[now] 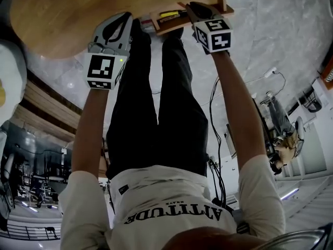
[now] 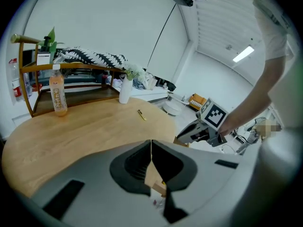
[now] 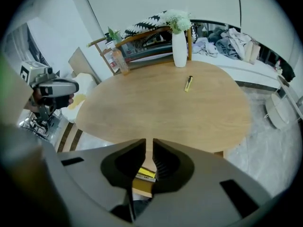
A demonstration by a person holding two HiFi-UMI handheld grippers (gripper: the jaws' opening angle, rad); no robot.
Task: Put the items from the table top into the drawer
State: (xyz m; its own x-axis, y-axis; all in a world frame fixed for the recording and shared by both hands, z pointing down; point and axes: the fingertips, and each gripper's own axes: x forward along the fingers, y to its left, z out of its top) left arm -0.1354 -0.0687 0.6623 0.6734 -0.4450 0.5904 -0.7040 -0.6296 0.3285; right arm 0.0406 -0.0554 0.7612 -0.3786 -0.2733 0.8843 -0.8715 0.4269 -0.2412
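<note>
A small yellow pen-like item [image 3: 188, 83] lies on the round wooden table [image 3: 156, 112], also in the left gripper view [image 2: 141, 115]. Under the table's near edge a wooden drawer [image 1: 177, 24] stands pulled out, with a yellow flat item [image 3: 146, 175] inside. My left gripper [image 2: 151, 148] is shut and empty, hanging over the table's edge to the drawer's left [image 1: 126, 17]. Above the drawer is my right gripper [image 3: 152, 148], its jaws drawn together with only a sliver between the tips and nothing in them; the head view shows it at the drawer's right [image 1: 193, 7].
A white vase with flowers [image 3: 179, 46] and an orange drink bottle [image 2: 57, 94] stand at the table's far side, before a wooden rack [image 2: 71, 86]. The person's legs [image 1: 156, 103] are below the drawer on a marble floor. Cables [image 1: 213, 129] trail at the right.
</note>
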